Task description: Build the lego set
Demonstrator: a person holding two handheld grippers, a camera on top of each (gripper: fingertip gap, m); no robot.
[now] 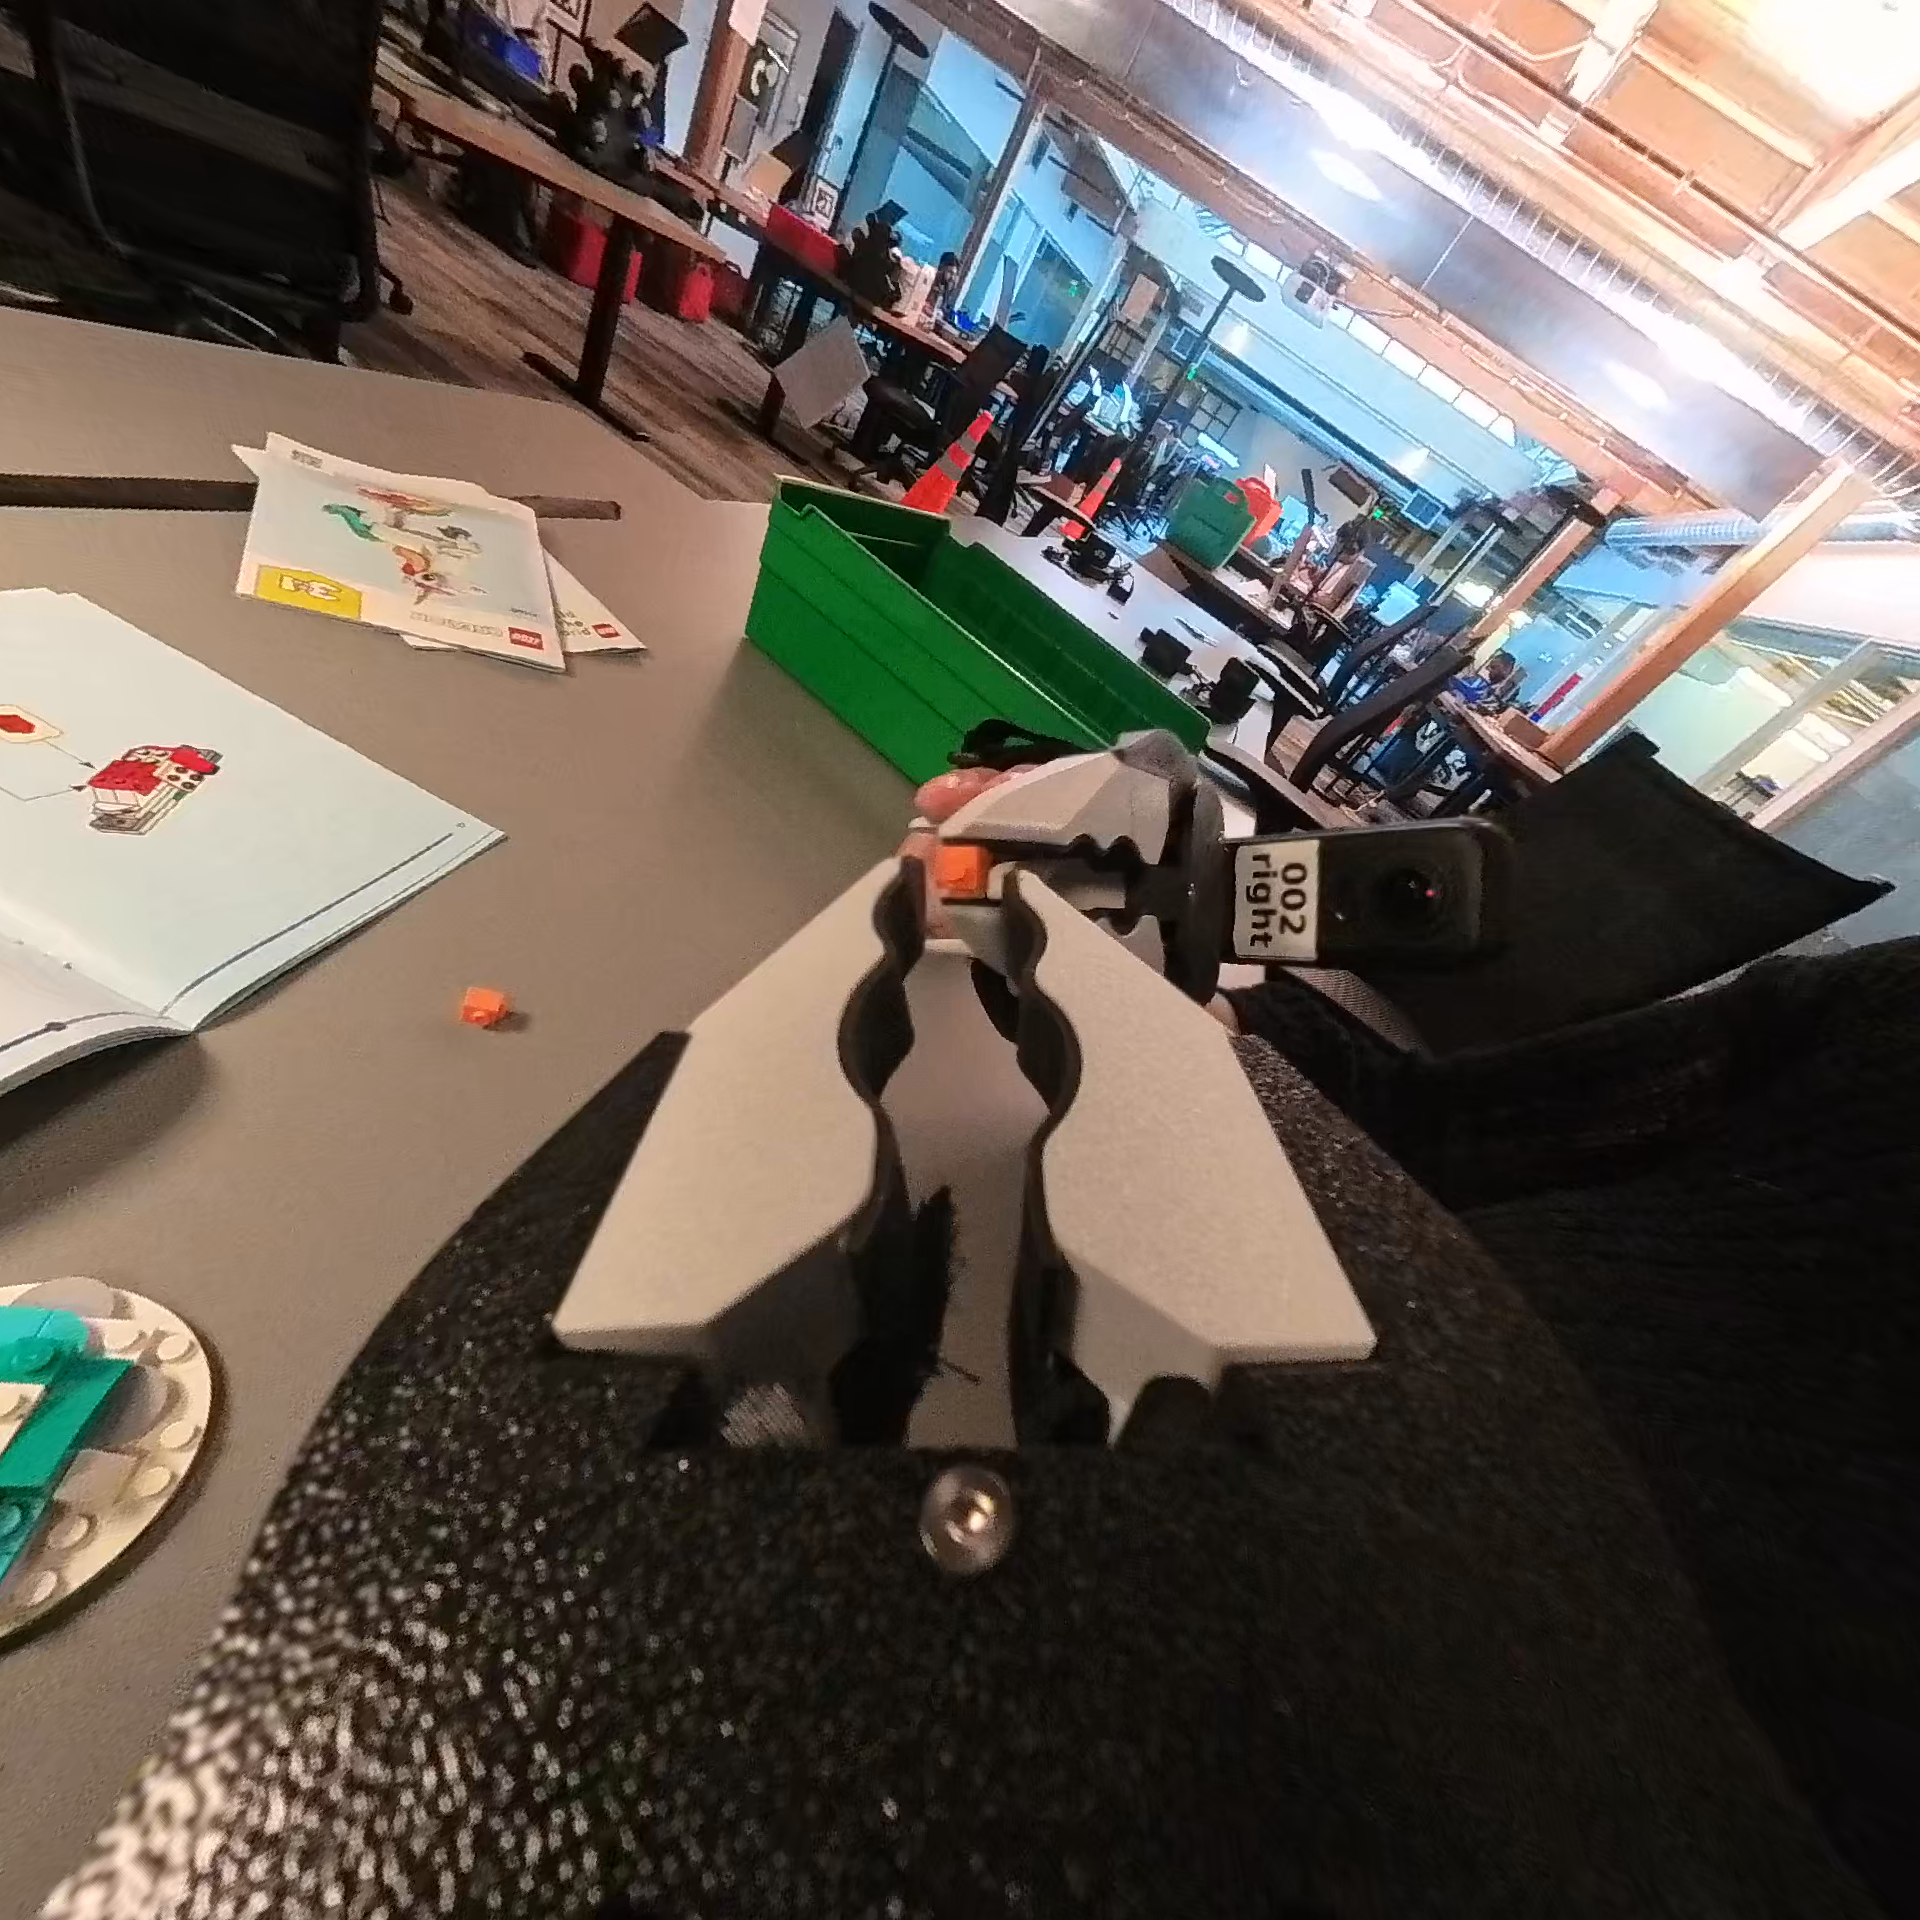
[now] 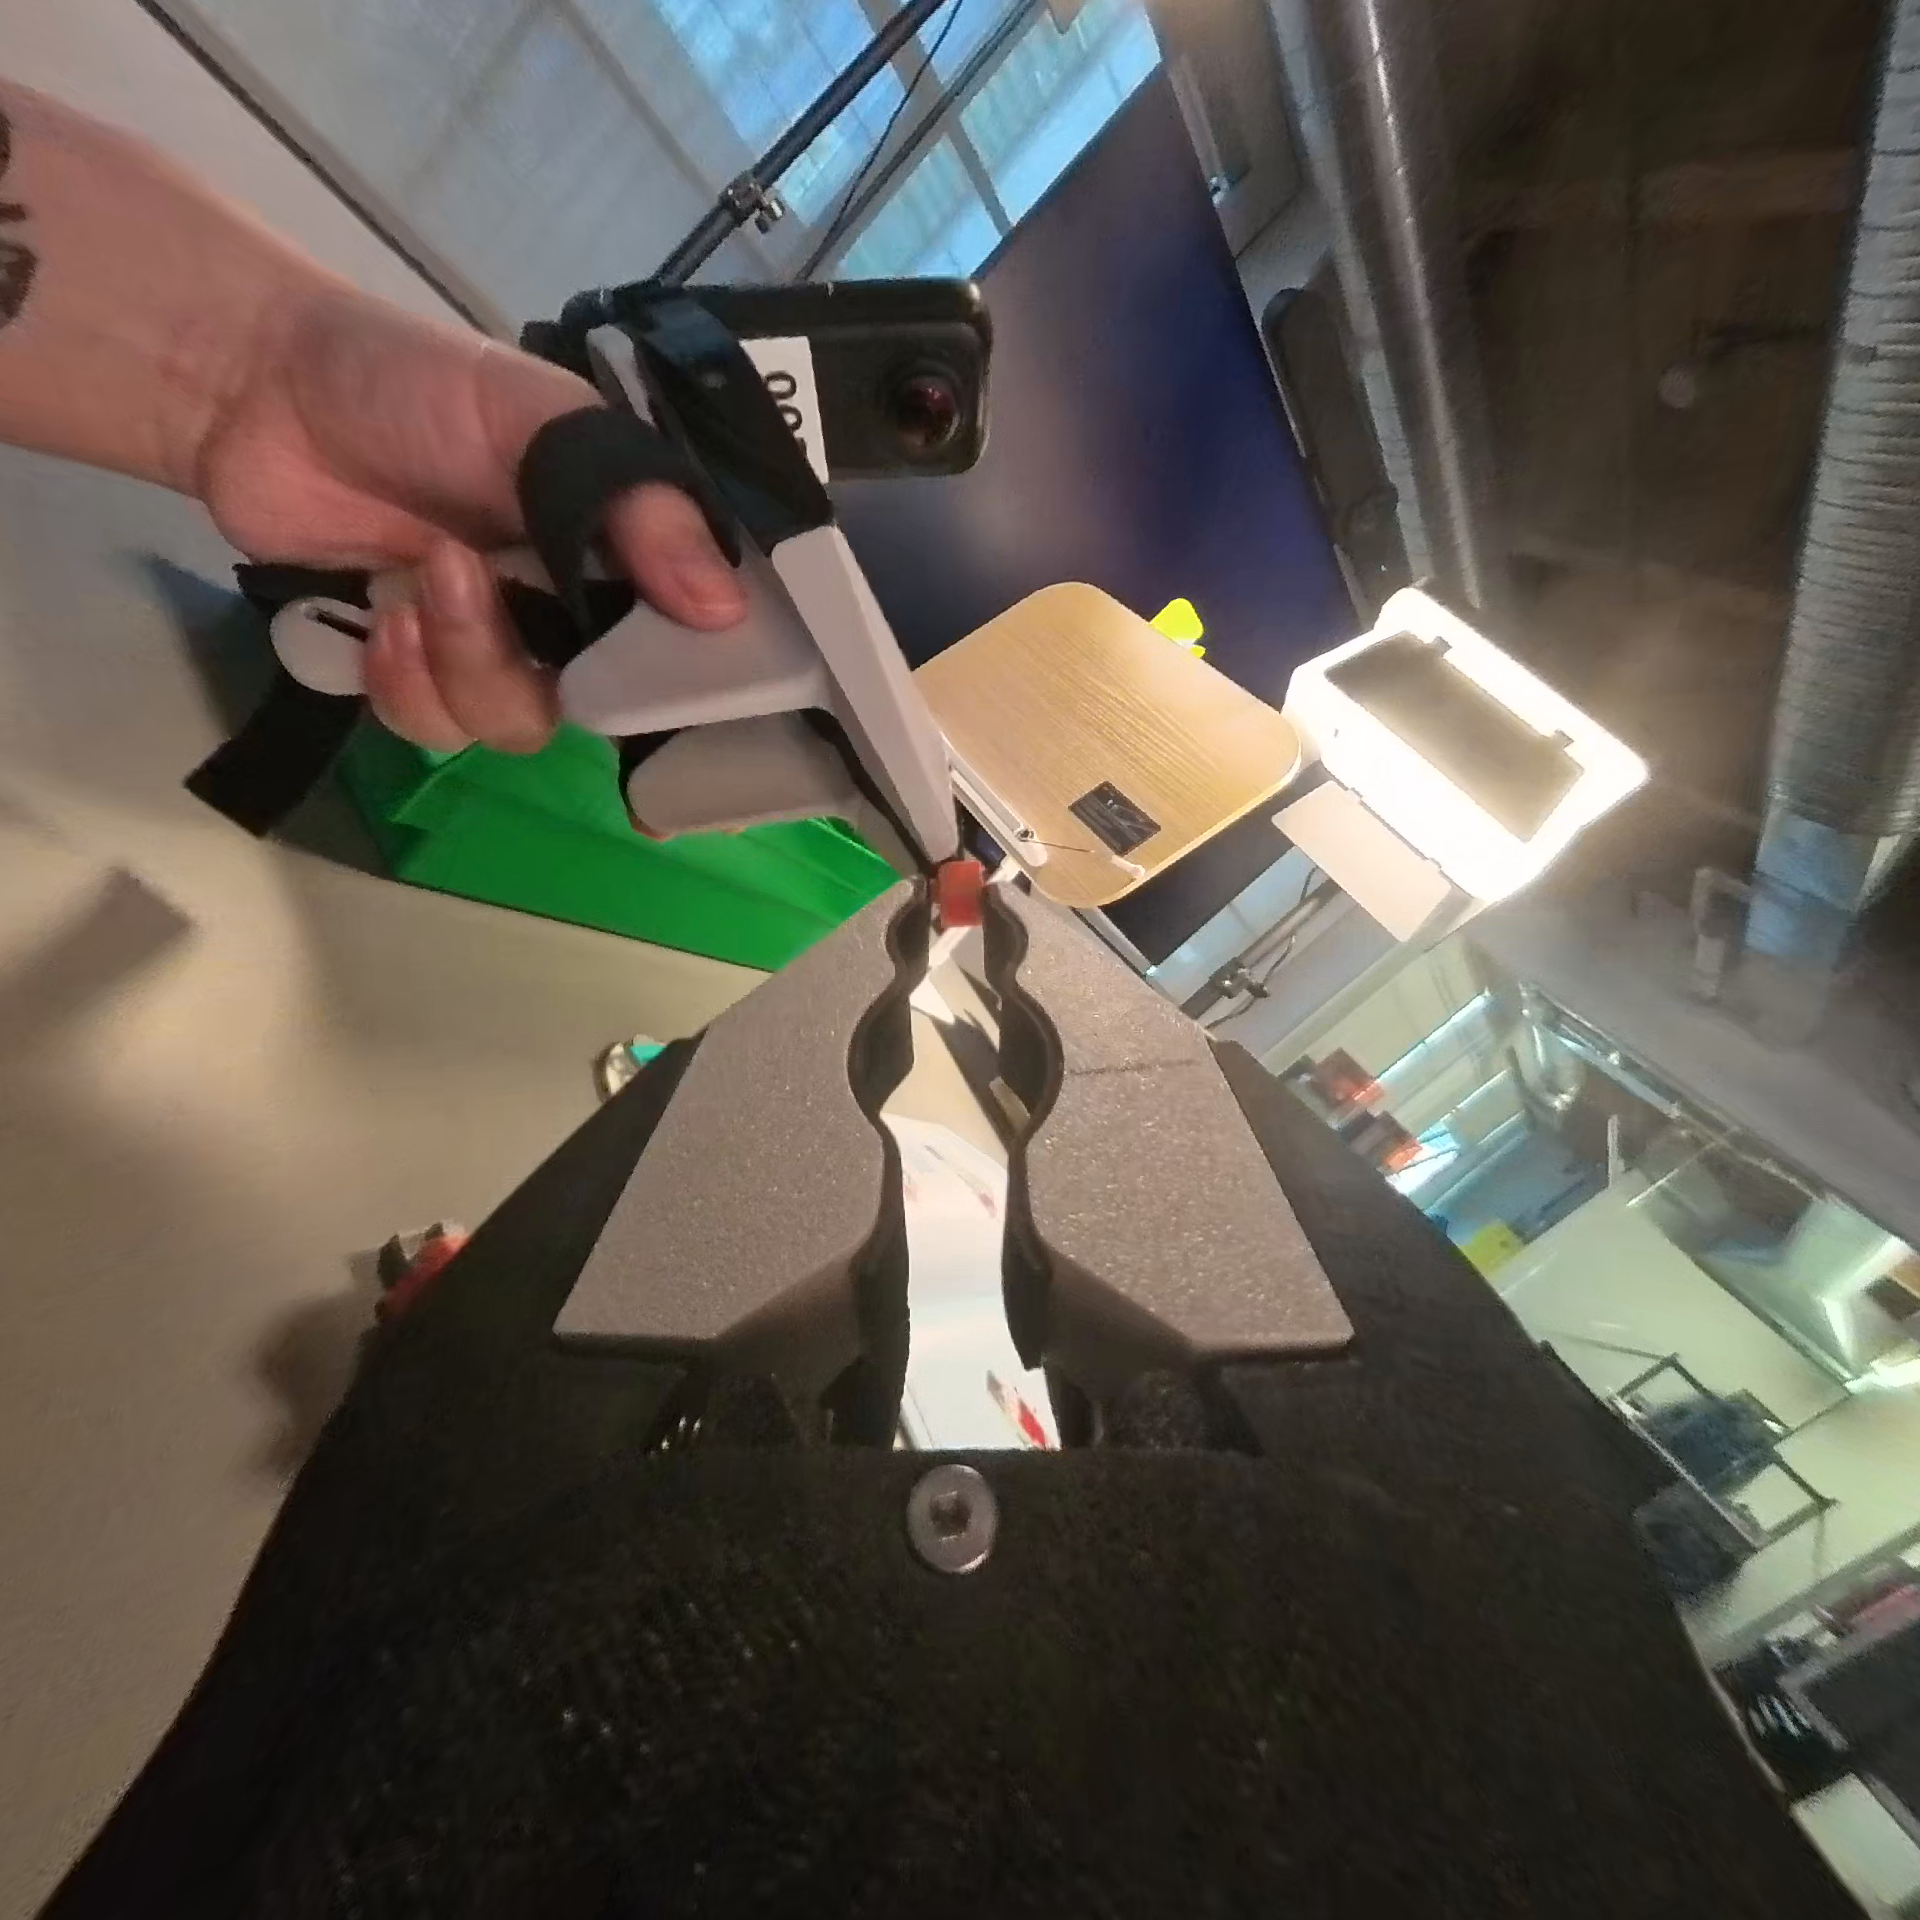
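two grippers meet tip to tip over one small orange brick

the grey worktop (image 1: 623, 831) carries everything, largest first: an open instruction booklet (image 1: 208, 831) at its left edge, a green bin (image 1: 914, 644) at the far edge, a stack of smaller leaflets (image 1: 416, 561) towards the far left, and a partly built model, teal bricks on a round grey plate (image 1: 104, 1455), at the near left corner. a loose orange brick (image 1: 483, 1006) lies on the bare surface just right of the booklet, well apart from both tools.

both grippers are held above the worktop, pointing at each other. the left gripper (image 1: 961, 894) has its jaws narrowed at the tips around a small orange brick (image 1: 958, 864), with white pieces just behind it. the right gripper (image 2: 951, 904) reaches the same piece (image 2: 956, 896) from the opposite side, jaws closed down to brick width. which one truly bears the load i cannot tell; both appear clamped on it.

the relation that matters: the brick sits straight ahead of each gripper, on the line joining them, with neither nearer. any pressing or handover would probably run along that shared line, so a sideways slip looks like the main risk.
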